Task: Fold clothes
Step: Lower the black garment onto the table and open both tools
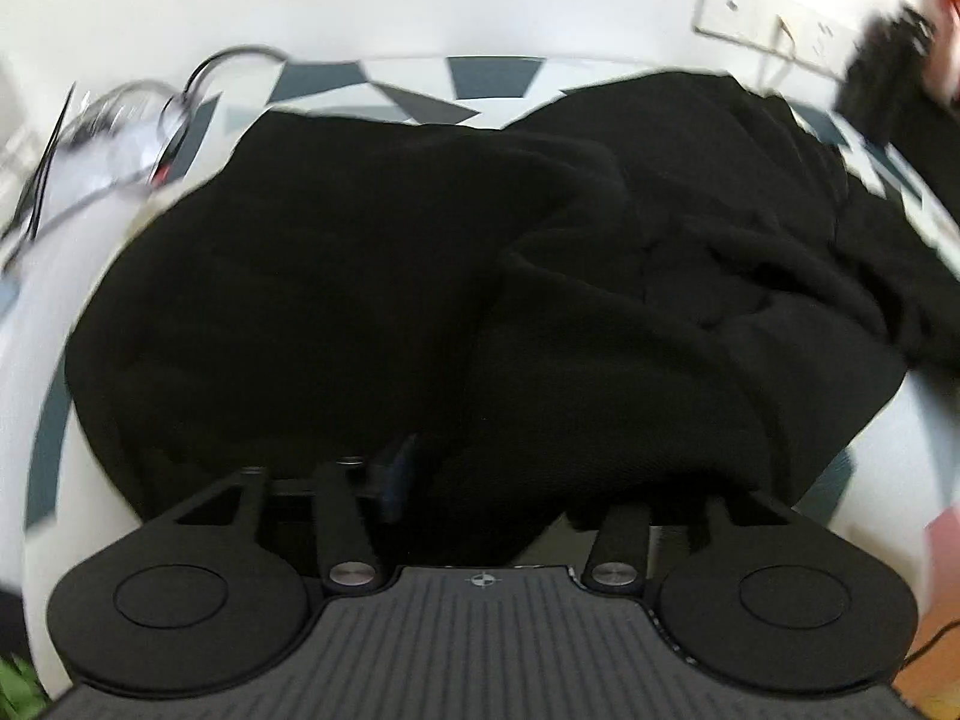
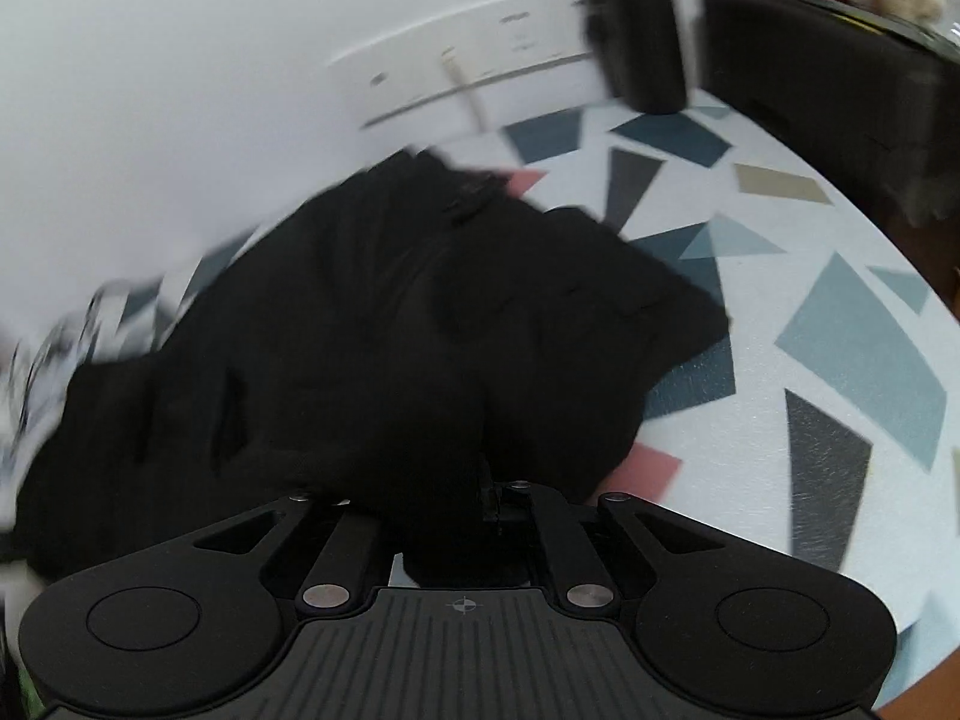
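Black garment (image 1: 420,276) heaped, rumpled, across middle of patterned tabletop (image 2: 840,360), far part near wall-side edge; likely mid-fold.

Left gripper (image 1: 480,480): cloth draped over fingers, hiding tips; how far open, cannot tell.

Right gripper (image 2: 456,510): jaws drawn close, fabric bunched between, apparently pinched for carrying the fold over.

Black bottle (image 2: 642,30) by far edge, clear of cloth.

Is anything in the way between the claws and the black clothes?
No, nothing visible is in the way. The black clothes lie bunched on the patterned table and already drape over the front of both the left claw and the right claw, hiding their tips.
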Available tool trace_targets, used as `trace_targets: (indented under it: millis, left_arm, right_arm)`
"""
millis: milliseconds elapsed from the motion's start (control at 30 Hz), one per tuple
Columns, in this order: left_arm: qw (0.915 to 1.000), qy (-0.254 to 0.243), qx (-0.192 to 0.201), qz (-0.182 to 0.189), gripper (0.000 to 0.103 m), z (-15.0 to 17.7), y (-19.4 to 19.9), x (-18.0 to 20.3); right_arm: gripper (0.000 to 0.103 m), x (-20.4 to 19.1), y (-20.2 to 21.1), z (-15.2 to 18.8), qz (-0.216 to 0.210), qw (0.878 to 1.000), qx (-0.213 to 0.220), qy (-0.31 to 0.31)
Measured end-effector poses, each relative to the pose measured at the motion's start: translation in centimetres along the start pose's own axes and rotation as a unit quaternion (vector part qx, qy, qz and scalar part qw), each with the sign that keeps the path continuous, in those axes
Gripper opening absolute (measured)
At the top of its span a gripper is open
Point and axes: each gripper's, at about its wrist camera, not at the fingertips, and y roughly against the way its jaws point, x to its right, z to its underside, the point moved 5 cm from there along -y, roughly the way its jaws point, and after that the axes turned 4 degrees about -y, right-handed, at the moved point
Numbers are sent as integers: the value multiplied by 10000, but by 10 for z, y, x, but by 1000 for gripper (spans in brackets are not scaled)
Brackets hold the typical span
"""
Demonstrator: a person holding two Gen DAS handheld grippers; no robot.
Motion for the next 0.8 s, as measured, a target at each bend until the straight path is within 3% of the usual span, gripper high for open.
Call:
trace_targets:
  millis: [133, 233, 300, 333, 367, 700, 800]
  left_arm:
    - [9991, 329, -78, -245, 61, 5, 16, 5]
    - [9980, 605, -46, -198, 69, 11, 28, 17]
    - [9975, 691, -18, -152, 80, 13, 36, 30]
    - [9973, 716, -9, -155, 80, 13, 39, 37]
    - [9972, 728, 16, -181, 80, 13, 42, 42]
    - [9882, 1444, 191, -471, 85, 40, 71, 35]
    - [9820, 1818, 190, -485, 85, 51, 72, 23]
  right_arm:
    - [21, -1, 24, -20, -443, 9986, -180, 238]
    - [33, -7, 40, -39, -1001, 9948, -155, -108]
    - [49, -14, 43, -49, -1507, 9876, -236, -372]
    - [68, -18, 42, -52, -1638, 9849, -346, -444]
    - [75, -23, 39, -53, -1695, 9831, -492, -484]
    - [75, -56, 13, -61, -1581, 9801, -1180, -214]
    - [89, -66, 5, -64, -1514, 9792, -1350, -101]
